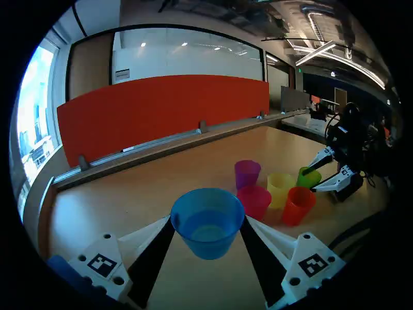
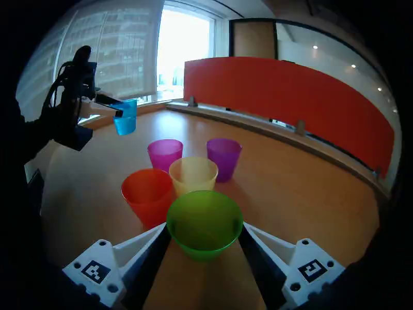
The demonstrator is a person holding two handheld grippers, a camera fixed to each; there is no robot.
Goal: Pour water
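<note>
wooden table (image 1: 129, 196): a broad, light-brown top is seen, on which the whole group of cups is carried near its middle.
red partition (image 1: 165, 111): it is set upright along the table's far edge, well apart from every cup.
left gripper (image 1: 208, 230): its two fingers are clamped on the sides of the blue cup; in the right gripper view it (image 2: 111, 110) is seen toward the window-side edge of the table.
right gripper (image 2: 204, 230): its fingers are pressed on either side of the green cup; in the left gripper view it (image 1: 330, 169) is seen at the far end of the cup group.
blue cup (image 1: 207, 219): it is held upright between the left gripper's fingertips, with water seen in its lower part, well apart from the other cups.
green cup (image 2: 204, 222): it is gripped upright at the near end of the group, just beside the yellow and orange cups.
yellow cup (image 2: 193, 175): it is placed in the middle of the group.
orange cup (image 2: 147, 195): it is placed just beside the yellow cup.
magenta cup (image 2: 164, 153): it is stood behind the orange one.
purple cup (image 2: 224, 157): it is stood beside the magenta one.
in the way: between the blue cup and the green cup, the magenta, yellow and orange cups are crowded together.
</note>
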